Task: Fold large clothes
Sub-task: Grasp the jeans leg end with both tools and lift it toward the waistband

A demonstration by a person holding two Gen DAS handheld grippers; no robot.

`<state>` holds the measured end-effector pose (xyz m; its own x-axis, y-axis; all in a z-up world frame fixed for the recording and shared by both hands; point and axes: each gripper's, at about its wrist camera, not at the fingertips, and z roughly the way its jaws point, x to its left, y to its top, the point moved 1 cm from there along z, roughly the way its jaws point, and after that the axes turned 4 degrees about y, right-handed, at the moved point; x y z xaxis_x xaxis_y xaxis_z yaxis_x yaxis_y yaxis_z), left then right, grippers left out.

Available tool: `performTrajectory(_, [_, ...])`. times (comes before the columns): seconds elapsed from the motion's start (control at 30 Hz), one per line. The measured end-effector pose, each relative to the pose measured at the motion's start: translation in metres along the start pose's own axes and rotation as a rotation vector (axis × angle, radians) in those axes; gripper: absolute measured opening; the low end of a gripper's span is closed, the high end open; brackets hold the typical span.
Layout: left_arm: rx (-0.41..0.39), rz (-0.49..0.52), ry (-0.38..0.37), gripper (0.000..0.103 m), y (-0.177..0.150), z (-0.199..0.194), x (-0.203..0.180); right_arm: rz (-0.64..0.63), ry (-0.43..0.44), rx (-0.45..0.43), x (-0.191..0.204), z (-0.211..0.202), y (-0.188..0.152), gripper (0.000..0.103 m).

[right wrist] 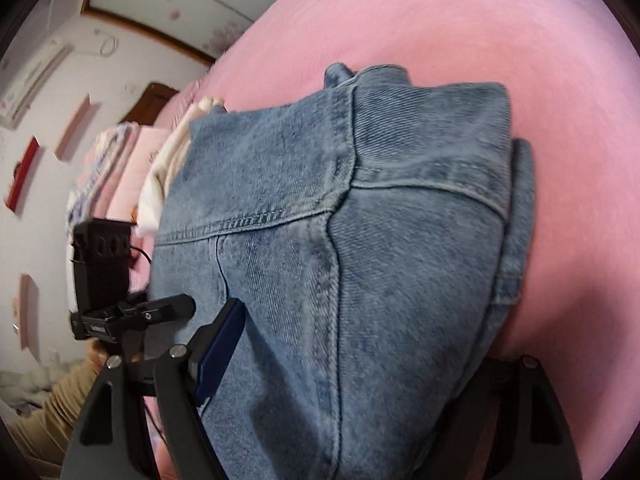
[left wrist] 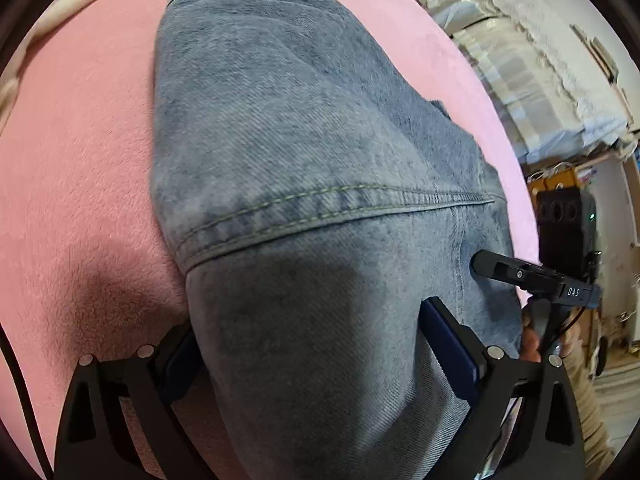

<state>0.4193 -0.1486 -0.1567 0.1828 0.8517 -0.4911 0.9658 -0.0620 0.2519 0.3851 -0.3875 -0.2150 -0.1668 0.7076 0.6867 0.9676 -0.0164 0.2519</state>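
A pair of light blue jeans (left wrist: 288, 128) lies on a pink bedspread (left wrist: 80, 152), with the near part draped between my grippers. My left gripper (left wrist: 308, 344) has its jaws spread around a thick fold of the denim, and the cloth fills the gap. My right gripper (right wrist: 352, 344) also holds a wide bunch of the jeans (right wrist: 360, 208) between its jaws; its right finger is mostly hidden under the cloth. The right gripper's finger (left wrist: 516, 272) shows at the right in the left wrist view. The left gripper (right wrist: 132, 316) shows at the left in the right wrist view.
The pink bedspread (right wrist: 440, 20) stretches beyond the jeans. Folded pink and white cloths (right wrist: 132, 160) lie at the bed's far left in the right wrist view. A wall with cabinets (left wrist: 540, 60) stands beyond the bed's right edge.
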Motion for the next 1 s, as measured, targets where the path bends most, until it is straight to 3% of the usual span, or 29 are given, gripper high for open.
performTrajectory(0.13, [-0.009,0.004,0.059,0.096,0.001,0.0,-0.01,-0.026,-0.077,0.0,0.007,0.005,0.0,0.072])
performTrajectory(0.27, [-0.039,0.029,0.131,0.089,-0.003,-0.001,-0.023,-0.046,-0.136,-0.041,0.012,0.001,-0.007,0.059])
performTrajectory(0.4, [-0.077,0.05,0.172,0.079,-0.006,-0.007,-0.033,-0.02,-0.146,-0.083,0.013,-0.008,-0.01,0.04])
performTrajectory(0.57, [-0.121,0.132,0.231,0.062,-0.013,-0.026,-0.051,-0.027,-0.165,-0.144,0.024,-0.021,-0.017,0.025])
performTrajectory(0.73, [-0.169,0.188,0.251,0.046,-0.024,-0.062,-0.064,-0.071,-0.231,-0.191,0.06,-0.039,-0.029,0.022])
performTrajectory(1.0, [-0.171,0.212,0.244,0.043,-0.064,-0.128,-0.062,-0.123,-0.263,-0.196,0.135,-0.056,-0.069,0.02])
